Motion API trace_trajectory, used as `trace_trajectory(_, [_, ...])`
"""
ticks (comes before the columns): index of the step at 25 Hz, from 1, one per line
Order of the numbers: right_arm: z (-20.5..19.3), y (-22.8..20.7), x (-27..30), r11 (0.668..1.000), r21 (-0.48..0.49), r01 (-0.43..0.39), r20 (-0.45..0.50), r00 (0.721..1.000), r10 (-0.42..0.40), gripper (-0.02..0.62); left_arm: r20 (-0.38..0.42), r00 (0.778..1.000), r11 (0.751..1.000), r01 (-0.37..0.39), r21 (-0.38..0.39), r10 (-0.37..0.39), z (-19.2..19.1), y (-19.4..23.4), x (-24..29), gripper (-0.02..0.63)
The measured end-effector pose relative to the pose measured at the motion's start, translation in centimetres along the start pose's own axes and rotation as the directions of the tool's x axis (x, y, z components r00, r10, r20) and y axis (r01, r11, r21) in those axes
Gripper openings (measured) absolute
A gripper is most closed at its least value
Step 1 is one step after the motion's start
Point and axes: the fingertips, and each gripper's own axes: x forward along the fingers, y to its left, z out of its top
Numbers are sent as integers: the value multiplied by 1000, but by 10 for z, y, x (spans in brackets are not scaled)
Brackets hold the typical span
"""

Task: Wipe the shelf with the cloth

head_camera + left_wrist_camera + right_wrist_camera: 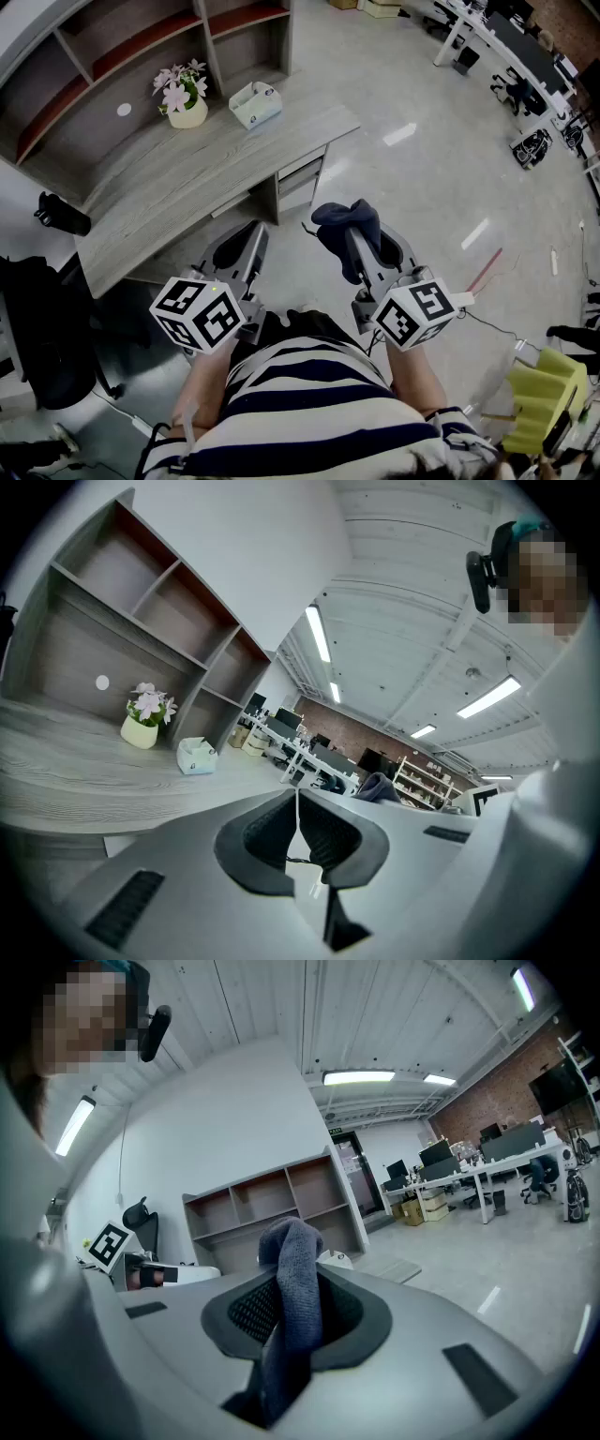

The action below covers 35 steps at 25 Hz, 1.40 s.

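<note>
Right gripper view: the right gripper [296, 1314] is clenched on the cloth [292, 1269], a dark blue strip pinched between both jaws. The cloth's long axis runs along the jaws, from behind the pads out past the tips. Its free end folds into a rounded bunch just beyond the tips and points ahead, toward the shelf [272, 1206].

Left gripper view: the left gripper [298, 829] has its jaws pressed together with nothing between them.

Head view: both grippers are held close to the person's body, over the floor. The table [197, 183] lies ahead and left of the jaws, and the shelf stands on its far side, well apart from the cloth. A flower pot [186, 111] and a tissue box [255, 103] stand on the table in front of the shelf.

Assessment: the cloth is secured and wiping has not begun, so the step in hand is the approach. The next move calls for carrying the right jaws forward and left over the table, clear of the pot and box, and laying the bunched end flat on a shelf board.
</note>
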Motion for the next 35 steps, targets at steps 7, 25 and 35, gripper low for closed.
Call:
trace_trajectory(7, [2, -13, 2, 1000, 17, -10, -6, 1000, 10, 86, 20, 1000, 1000, -21, -11, 21, 0, 1, 10, 23])
trace_trajectory(25, [-3, -54, 32, 994, 53, -99, -65, 993, 103, 86, 50, 991, 992, -124, -24, 125, -2, 9, 43, 23])
trace_trajectory(35, [0, -63, 73, 989, 55, -139, -90, 986, 144, 86, 64, 985, 987, -159, -31, 161, 12, 34, 64, 23])
